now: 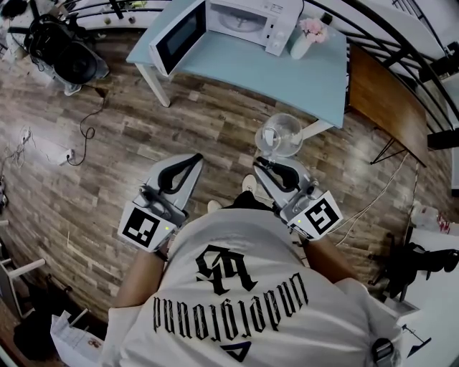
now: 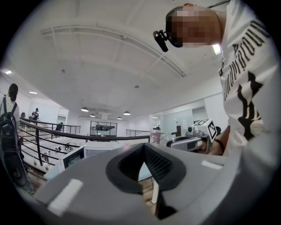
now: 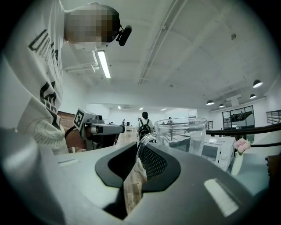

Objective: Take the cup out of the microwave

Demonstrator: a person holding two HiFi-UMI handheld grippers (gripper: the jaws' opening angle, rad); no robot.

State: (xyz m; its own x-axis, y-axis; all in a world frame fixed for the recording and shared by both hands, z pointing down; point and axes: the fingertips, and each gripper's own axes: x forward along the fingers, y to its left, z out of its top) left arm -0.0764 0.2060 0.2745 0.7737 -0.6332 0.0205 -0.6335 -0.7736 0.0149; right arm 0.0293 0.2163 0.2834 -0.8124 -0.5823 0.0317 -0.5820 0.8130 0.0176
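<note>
A clear glass cup (image 1: pixel 280 135) hangs over the wooden floor, in front of the light blue table (image 1: pixel 287 79). My right gripper (image 1: pixel 264 163) is shut on its handle. In the right gripper view the handle (image 3: pixel 142 143) sits between the dark pads and the cup body (image 3: pixel 182 134) stands upright just beyond the tips. The white microwave (image 1: pixel 240 20) stands on the table with its door (image 1: pixel 178 36) swung open. My left gripper (image 1: pixel 195 158) is beside the right one, shut, with nothing between its pads (image 2: pixel 153 165).
A white vase with pink flowers (image 1: pixel 305 36) stands next to the microwave. A brown table (image 1: pixel 387 100) is at the right. Black equipment (image 1: pixel 64 54) and a cable (image 1: pixel 86 129) lie on the floor at the left. A dark railing (image 1: pixel 401 36) runs behind.
</note>
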